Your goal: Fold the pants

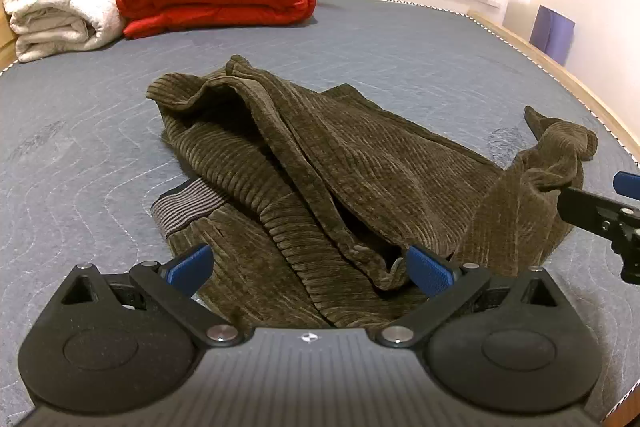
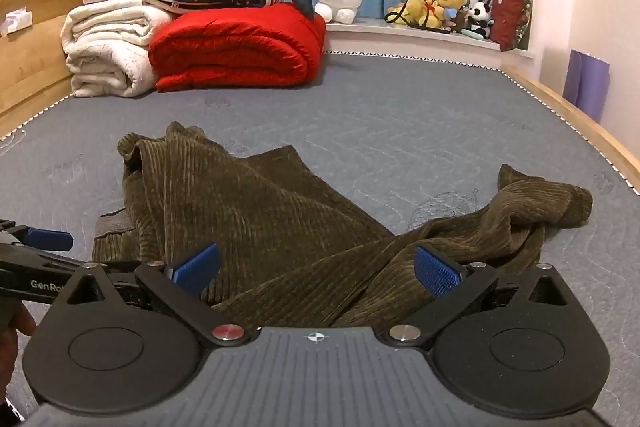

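We see our left gripper (image 1: 310, 269) spread wide at the bottom of the frame over rumpled olive corduroy pants (image 1: 320, 179) on the grey mattress (image 1: 400, 43); the right gripper (image 1: 616, 211) enters at the right edge.

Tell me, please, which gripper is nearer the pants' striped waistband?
Left. The left gripper hangs open right beside the waistband; the right gripper sits open farther off, over the leg side of the pants.

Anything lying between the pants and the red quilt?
Nothing: only bare grey mattress separates the pants from the red quilt, clearest in the right wrist view.
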`<move>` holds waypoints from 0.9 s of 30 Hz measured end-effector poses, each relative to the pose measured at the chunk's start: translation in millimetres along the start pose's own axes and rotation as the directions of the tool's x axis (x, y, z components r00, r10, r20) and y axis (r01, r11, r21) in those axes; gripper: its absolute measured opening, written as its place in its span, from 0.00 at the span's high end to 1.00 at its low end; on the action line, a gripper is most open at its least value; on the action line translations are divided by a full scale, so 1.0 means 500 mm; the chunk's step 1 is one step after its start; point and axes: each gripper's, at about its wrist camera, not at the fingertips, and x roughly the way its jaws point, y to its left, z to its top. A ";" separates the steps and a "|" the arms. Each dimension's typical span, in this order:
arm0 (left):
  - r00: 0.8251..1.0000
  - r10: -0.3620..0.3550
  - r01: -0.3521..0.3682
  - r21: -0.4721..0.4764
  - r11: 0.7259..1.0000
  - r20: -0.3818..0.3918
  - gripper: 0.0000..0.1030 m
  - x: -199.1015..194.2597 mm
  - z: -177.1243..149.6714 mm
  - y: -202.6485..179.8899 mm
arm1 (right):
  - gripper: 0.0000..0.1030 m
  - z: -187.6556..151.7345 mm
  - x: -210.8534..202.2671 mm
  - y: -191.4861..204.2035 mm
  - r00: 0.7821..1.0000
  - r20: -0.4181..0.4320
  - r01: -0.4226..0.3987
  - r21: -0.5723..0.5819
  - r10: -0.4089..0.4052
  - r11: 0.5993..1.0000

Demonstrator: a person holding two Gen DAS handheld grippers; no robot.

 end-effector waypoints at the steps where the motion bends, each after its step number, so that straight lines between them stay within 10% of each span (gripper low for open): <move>1: 1.000 -0.002 0.002 -0.007 1.000 -0.016 0.00 0.010 0.026 0.010 | 0.01 -0.001 0.001 0.004 1.000 0.001 0.006 -0.003 -0.006 1.000; 27: 0.999 0.019 -0.021 -0.056 0.998 -0.040 0.00 -0.011 0.078 -0.014 | 0.01 -0.004 0.004 0.011 1.000 -0.014 0.001 -0.010 -0.001 1.000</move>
